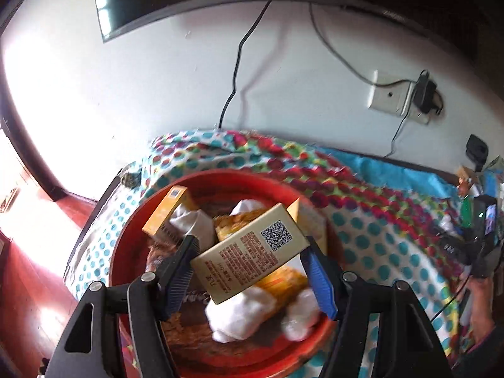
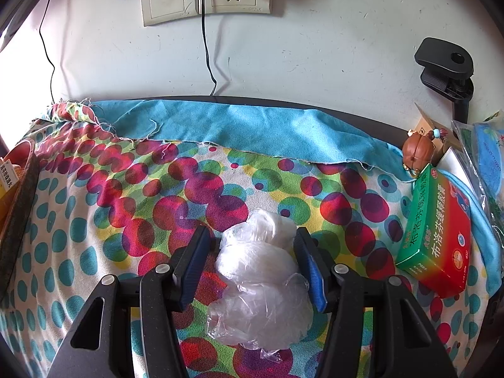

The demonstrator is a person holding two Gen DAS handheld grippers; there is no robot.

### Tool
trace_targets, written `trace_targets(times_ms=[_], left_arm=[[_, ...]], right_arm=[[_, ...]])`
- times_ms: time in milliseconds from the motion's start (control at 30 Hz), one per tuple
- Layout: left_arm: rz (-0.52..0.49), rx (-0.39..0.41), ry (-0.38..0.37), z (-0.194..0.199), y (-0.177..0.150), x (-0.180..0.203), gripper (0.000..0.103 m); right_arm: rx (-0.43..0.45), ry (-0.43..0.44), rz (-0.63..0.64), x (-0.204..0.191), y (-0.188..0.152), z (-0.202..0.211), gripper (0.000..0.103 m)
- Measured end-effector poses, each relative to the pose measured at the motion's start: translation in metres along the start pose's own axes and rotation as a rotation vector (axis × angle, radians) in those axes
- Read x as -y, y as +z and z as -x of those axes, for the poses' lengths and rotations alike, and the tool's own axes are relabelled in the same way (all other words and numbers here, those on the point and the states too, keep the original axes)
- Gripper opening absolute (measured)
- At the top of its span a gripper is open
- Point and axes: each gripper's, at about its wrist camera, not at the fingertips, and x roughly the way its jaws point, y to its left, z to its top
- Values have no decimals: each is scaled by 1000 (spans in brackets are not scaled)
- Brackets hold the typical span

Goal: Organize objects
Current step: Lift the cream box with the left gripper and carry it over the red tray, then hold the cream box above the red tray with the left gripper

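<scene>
My left gripper (image 1: 251,241) is shut on a beige box with a QR code (image 1: 249,252) and holds it tilted above a red basin (image 1: 220,178). The basin holds an orange box (image 1: 167,211), yellow packets and white wrapped lumps (image 1: 239,315). In the right wrist view a crumpled clear plastic bag (image 2: 258,271) lies on the spotted cloth (image 2: 126,208) between the fingers of my right gripper (image 2: 252,231). The right finger touches the bag, but cloth shows between the bag and the left finger, so this gripper is open.
A green and red medicine box (image 2: 438,233) lies at the right, with a brown figurine (image 2: 417,152) and packets behind it. A black clamp (image 2: 444,60) stands at the wall. A blue cloth (image 2: 252,126) covers the table's back edge. The basin's side (image 2: 19,189) shows far left.
</scene>
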Motion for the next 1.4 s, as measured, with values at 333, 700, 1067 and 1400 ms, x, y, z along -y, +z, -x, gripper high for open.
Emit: trace_targets(times_ms=[333, 700, 1067, 1400], left_arm=[[67, -114, 65, -53, -35, -46, 68], [74, -100, 101, -82, -37, -57, 68], [95, -80, 92, -86, -40, -58, 69], [101, -39, 85, -71, -41, -56, 69]], right_arm=[[0, -5, 2, 6, -1, 1, 55], [-1, -10, 1, 9, -2, 1, 56], [-1, -9, 2, 9, -2, 1, 58], [-1, -11, 2, 7, -2, 0, 58]])
